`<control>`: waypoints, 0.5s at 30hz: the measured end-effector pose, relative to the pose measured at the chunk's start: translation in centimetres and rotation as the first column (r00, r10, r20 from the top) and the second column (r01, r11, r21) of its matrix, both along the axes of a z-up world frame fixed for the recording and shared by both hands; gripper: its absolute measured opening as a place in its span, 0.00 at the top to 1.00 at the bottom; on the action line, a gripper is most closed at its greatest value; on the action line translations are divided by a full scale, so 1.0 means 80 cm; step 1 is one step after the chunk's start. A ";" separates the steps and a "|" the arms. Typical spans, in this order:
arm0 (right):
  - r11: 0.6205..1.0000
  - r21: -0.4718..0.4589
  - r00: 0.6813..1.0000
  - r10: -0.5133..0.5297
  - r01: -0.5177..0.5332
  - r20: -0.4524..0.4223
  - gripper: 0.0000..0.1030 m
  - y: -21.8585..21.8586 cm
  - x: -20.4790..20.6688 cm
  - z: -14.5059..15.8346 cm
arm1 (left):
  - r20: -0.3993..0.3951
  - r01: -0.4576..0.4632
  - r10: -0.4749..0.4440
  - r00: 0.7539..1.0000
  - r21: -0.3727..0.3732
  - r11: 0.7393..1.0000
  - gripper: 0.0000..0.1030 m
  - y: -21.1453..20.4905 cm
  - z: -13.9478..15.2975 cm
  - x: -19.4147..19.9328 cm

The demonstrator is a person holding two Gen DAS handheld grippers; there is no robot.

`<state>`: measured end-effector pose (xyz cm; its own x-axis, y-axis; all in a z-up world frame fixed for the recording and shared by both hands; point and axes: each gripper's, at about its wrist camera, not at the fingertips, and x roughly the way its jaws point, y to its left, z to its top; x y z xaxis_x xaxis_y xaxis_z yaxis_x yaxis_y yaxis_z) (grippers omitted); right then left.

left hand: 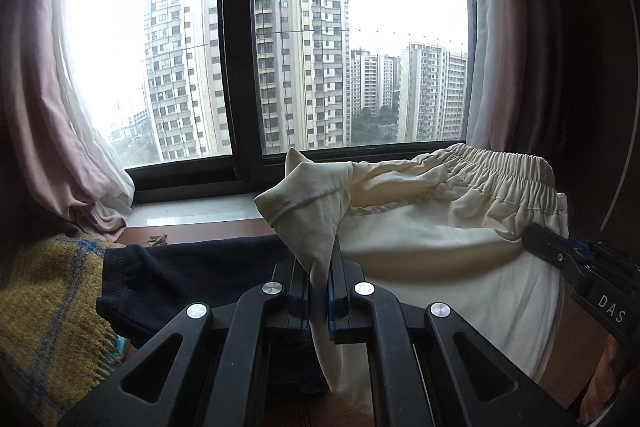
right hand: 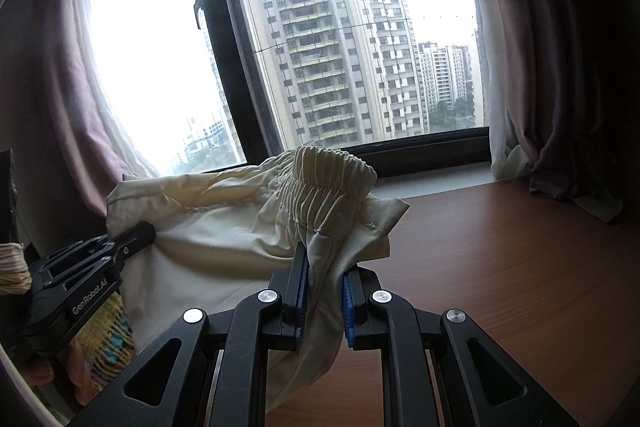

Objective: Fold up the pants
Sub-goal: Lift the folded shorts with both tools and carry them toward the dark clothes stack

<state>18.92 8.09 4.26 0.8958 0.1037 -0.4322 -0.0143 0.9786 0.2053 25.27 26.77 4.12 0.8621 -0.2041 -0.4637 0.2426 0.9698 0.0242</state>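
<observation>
Holding the cream elastic-waist pants (left hand: 432, 235) in the air above the wooden table (right hand: 500, 259), I see my left gripper (left hand: 320, 291) closed tightly on one thin fabric corner. That small bite may slip out if I pull sideways. Below it lies a dark navy garment (left hand: 180, 275), which the hanging cloth could drag. My right gripper (right hand: 324, 291) clamps a thicker bunch under the waistband (right hand: 332, 167), so the fold may become uneven.

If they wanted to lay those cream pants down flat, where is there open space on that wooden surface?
Free: the bare wooden tabletop, bordered by the window sill behind, the right curtain and the cream pants. Crowded: the other side, where a dark navy garment and yellow plaid blanket lie beside the left gripper.
</observation>
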 end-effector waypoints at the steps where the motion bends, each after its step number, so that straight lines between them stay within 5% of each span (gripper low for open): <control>1: 1.000 0.003 1.000 -0.003 0.003 0.003 0.85 0.006 0.002 0.001 | 0.004 0.003 -0.003 1.000 0.000 1.000 0.92 0.009 0.001 0.003; 15: 0.982 0.078 0.985 -0.170 0.170 -0.004 0.85 0.158 0.043 -0.006 | -0.039 0.208 -0.207 0.978 0.046 0.977 0.92 0.158 0.019 0.092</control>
<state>22.34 20.73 3.78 0.9044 -0.0168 -0.4264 0.1502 0.9478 0.2811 32.61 39.42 5.61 0.7873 -0.3529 -0.5056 0.4398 0.8961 0.0595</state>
